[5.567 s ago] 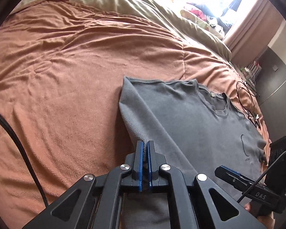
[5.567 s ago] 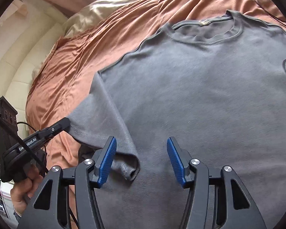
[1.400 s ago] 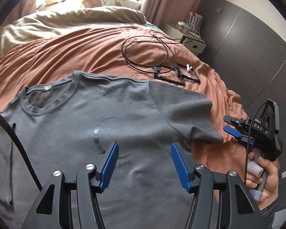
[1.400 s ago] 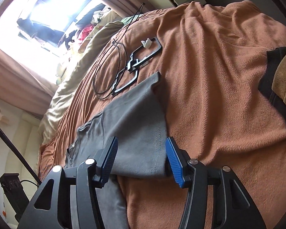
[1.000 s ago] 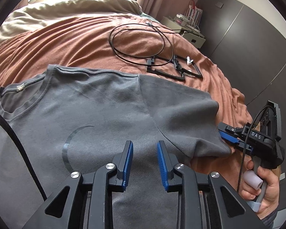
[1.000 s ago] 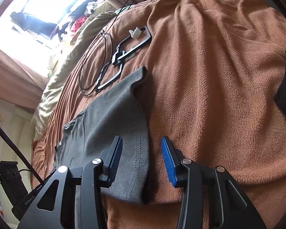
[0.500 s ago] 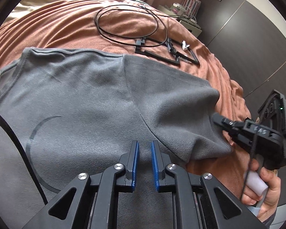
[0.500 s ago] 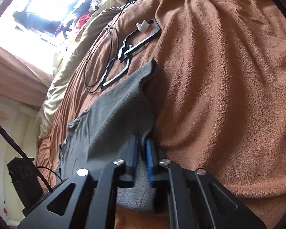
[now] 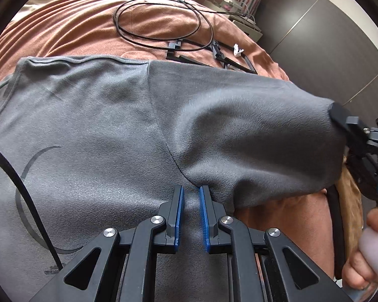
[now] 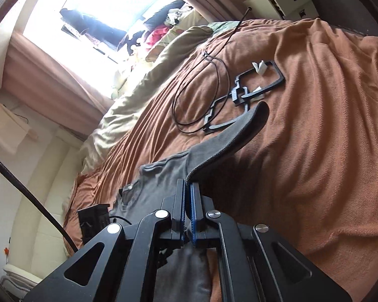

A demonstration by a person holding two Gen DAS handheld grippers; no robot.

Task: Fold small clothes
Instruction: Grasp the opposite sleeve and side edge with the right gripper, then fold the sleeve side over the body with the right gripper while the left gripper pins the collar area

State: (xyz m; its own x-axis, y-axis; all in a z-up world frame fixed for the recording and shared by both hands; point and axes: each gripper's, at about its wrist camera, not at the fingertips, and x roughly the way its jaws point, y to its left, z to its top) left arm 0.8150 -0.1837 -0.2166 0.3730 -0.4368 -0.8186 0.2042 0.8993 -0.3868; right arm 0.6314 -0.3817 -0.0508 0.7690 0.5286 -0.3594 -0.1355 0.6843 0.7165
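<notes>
Rust-brown blanket (image 9: 70, 25) covers the bed under a grey T-shirt (image 9: 88, 125), which lies spread face up ahead of the left hand-held gripper (image 9: 190, 193). Seen from the left wrist, that gripper's blue pads stand a narrow gap apart over the armpit seam, with cloth below them; whether they pinch a fold I cannot tell. To its right the sleeve (image 9: 264, 130) rises off the blanket, its hem caught by the right hand-held gripper (image 9: 337, 115), with the person's hand (image 9: 368, 256) on the handle. Beyond the shirt lie a coiled cable (image 9: 163, 15) and black frames (image 9: 229, 58); dark cupboard doors stand further right.

From the right wrist, the right hand-held gripper (image 10: 187, 193) is clenched on the sleeve hem (image 10: 226, 141), which curls up ahead of it. Beyond lie the blanket (image 10: 315, 125), an olive duvet (image 10: 138, 95), a bright window and curtain.

Judging by this, folding has barely begun: the sleeve is only lifted, and the side and bottom folds remain.
</notes>
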